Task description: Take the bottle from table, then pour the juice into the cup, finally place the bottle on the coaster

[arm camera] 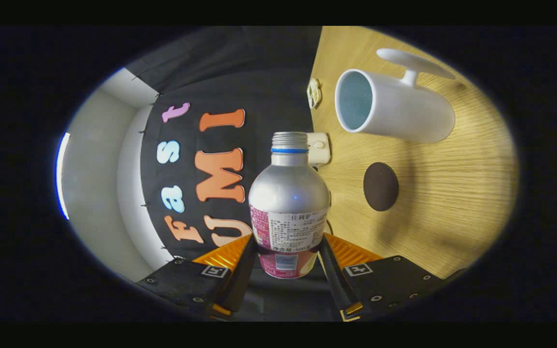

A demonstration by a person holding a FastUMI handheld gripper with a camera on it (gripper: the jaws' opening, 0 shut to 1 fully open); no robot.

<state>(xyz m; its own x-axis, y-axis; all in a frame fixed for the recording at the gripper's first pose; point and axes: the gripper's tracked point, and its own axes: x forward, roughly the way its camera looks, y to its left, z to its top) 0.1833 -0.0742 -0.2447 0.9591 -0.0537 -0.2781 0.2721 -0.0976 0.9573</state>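
Gripper view, hand-held gripper (pixel 287 263) clamping uncapped bottle (pixel 288 205), cup (pixel 390 107) interior looks empty, coaster (pixel 380 186) bare

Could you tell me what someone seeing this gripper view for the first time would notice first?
The eye lands first on the silver bottle, uncapped, held between the two fingers of the gripper, which press on its labelled lower half. Beyond it on the wooden table stands a white cup with its open mouth facing the bottle's top. Between the cup and the fingers lies a dark round coaster.
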